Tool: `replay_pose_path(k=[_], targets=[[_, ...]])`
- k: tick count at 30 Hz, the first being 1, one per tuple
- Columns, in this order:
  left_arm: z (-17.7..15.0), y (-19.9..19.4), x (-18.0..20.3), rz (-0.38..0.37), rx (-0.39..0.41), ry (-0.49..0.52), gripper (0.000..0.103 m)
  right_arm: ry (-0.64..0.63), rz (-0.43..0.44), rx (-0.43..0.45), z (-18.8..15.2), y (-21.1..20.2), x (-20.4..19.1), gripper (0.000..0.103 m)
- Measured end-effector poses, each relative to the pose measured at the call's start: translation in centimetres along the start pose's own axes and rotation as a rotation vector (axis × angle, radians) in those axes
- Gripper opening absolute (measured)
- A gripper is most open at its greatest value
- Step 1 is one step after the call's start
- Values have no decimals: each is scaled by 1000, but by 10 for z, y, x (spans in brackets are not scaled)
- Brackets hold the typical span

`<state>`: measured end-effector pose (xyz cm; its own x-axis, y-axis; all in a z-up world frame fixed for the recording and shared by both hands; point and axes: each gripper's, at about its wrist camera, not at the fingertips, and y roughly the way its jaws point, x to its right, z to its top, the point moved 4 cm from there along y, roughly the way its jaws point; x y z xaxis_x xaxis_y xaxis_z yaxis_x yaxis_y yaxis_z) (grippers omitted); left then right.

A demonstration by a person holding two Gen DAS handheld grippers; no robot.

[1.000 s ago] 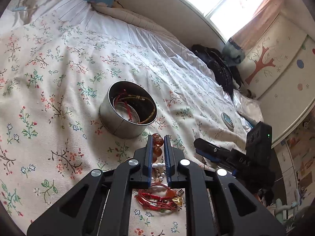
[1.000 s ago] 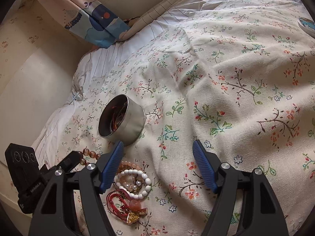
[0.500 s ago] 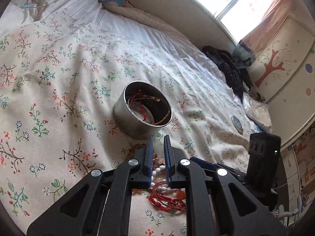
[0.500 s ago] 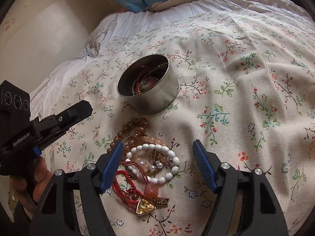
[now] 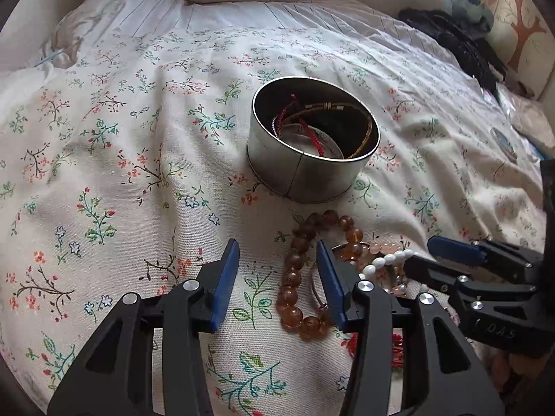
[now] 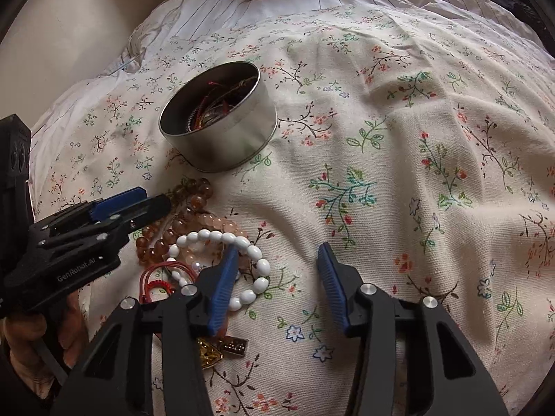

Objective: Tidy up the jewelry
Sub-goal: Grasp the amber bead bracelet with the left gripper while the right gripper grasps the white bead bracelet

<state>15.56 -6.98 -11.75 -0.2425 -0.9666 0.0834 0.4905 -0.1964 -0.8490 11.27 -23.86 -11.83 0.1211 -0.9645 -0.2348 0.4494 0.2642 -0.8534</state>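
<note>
Since a second ago both grippers have been tipped down and brought close over the jewelry pile, and the amber bead bracelet [image 5: 305, 270], then pinched between the nearly shut left jaws, now lies loose on the floral bedspread [image 5: 114, 159]. The left gripper [image 5: 277, 260] is seen with its jaws opening, partly spread, and nothing is pressed between the pads, though the amber beads lie in the gap just beside its right pad. The right gripper [image 6: 274, 267], wide before, is closing to a medium gap; its left finger is laid over the white bead bracelet [image 6: 222, 260], but nothing appears to be clamped, though the contact is partly hidden.

The picking-up step is judged to be in hand: several cords are already held in the round tin [image 5: 314, 145], while the amber, white and pink beads and the red cord [image 6: 156, 282] remain just in front of it. A single bracelet must next be straddled, closed on and carried to the tin.
</note>
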Motion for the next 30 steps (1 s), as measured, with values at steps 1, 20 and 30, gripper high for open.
replay_pose_path(k=[1, 20, 30], targets=[[-1, 2, 2, 18, -2, 20, 44, -4, -28, 2, 0, -1, 2, 42], [-3, -4, -18, 115, -2, -12, 11, 8, -165, 37, 3, -7, 23, 13], [-6, -3, 3, 73, -11, 65, 11, 92, -3, 19, 3, -2, 26, 8]])
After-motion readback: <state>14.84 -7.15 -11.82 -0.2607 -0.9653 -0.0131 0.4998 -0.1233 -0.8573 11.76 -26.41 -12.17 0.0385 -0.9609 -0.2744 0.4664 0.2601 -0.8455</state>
